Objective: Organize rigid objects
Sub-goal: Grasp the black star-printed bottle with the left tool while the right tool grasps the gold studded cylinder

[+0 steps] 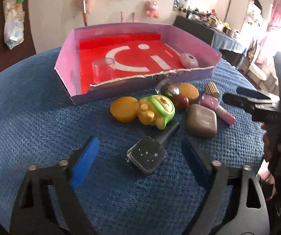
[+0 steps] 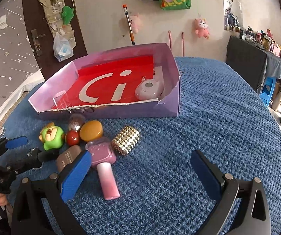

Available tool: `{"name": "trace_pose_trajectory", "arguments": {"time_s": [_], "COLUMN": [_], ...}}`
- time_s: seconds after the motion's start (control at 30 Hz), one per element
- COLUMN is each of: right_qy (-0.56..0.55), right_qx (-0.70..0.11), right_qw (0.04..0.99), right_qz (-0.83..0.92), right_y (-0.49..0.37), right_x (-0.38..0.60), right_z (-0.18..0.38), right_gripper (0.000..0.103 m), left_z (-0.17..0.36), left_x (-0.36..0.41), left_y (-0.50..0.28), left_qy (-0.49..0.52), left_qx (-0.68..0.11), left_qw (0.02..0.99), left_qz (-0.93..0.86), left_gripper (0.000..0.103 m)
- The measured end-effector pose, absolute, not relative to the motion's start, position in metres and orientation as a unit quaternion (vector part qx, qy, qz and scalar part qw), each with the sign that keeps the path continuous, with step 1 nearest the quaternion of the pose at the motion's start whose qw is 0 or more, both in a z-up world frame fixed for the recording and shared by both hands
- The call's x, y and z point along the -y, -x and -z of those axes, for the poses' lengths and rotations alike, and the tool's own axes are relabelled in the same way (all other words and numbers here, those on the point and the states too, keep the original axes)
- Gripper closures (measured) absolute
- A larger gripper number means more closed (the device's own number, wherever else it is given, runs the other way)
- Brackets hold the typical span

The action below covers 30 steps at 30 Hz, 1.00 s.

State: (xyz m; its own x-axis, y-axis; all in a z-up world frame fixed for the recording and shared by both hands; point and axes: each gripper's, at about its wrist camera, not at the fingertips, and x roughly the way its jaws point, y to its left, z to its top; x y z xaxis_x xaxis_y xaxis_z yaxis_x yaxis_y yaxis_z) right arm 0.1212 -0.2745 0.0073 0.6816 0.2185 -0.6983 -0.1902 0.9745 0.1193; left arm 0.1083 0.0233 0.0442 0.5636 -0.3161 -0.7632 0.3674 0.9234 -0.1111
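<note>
So the pile of stuff sits on the blue textured cloth point(image 1: 42, 117), just near of the shallow purple box point(image 1: 65, 45) with the red liner. Closest to the left gripper point(image 1: 140, 162) is a black nail polish bottle point(image 1: 147, 157), square glassy body with little stars on it, black cap pointing away toward the green-hooded toy figure point(image 1: 157, 110). That gripper's jaws are spread wide on either side of the bottle, not touching it. Around the figure: two amber discs point(image 1: 123, 107), a dark red ball point(image 1: 180, 101), a clear globe thing point(image 1: 169, 88), a brownish rounded case point(image 1: 201, 120), a pink polish bottle point(image 2: 103, 162) and a gold studded piece point(image 2: 125, 140). Inside the box there's a clear cup point(image 1: 103, 68) at the near left and a pale pink rounded gadget point(image 2: 149, 89) at the right. The right gripper point(image 2: 140, 173) is wide open too, hovering over bare cloth just right of the pink bottle.
</note>
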Motion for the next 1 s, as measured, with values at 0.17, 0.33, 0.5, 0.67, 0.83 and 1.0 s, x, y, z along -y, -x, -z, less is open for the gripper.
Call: {"name": "trace_pose_trajectory", "arguments": {"time_s": [0.17,0.33,0.5,0.67,0.83,1.0], "right_qy": [-0.024,-0.028,-0.049,-0.084,-0.077,-0.1], "right_qx": [-0.393,-0.399,-0.412,-0.422,-0.42,-0.427], "right_qw": [0.913,0.91,0.9,0.889,0.889,0.877], "right_qz": [-0.109,-0.111,-0.136,-0.156,-0.165,-0.197], "right_y": [-0.135,-0.144,-0.153,-0.16,-0.164,-0.166], "right_x": [0.275,0.274,0.272,0.275,0.271,0.272], "right_z": [-0.006,-0.004,0.0,0.005,0.005,0.005], "right_gripper": [0.0,0.002,0.01,0.016,0.039,0.059], "left_z": [-0.041,-0.034,-0.032,-0.031,-0.03,-0.031], "left_x": [-0.019,-0.011,-0.009,-0.009,-0.005,-0.004], "left_y": [-0.11,-0.115,-0.119,-0.12,-0.119,-0.114], "left_qy": [-0.041,-0.059,-0.063,-0.059,-0.067,-0.065], "left_qx": [-0.432,-0.448,-0.451,-0.449,-0.445,-0.443], "left_qw": [0.875,0.864,0.86,0.859,0.861,0.863], "left_qz": [0.216,0.223,0.229,0.24,0.236,0.233], "left_gripper": [0.031,0.048,0.053,0.054,0.058,0.063]}}
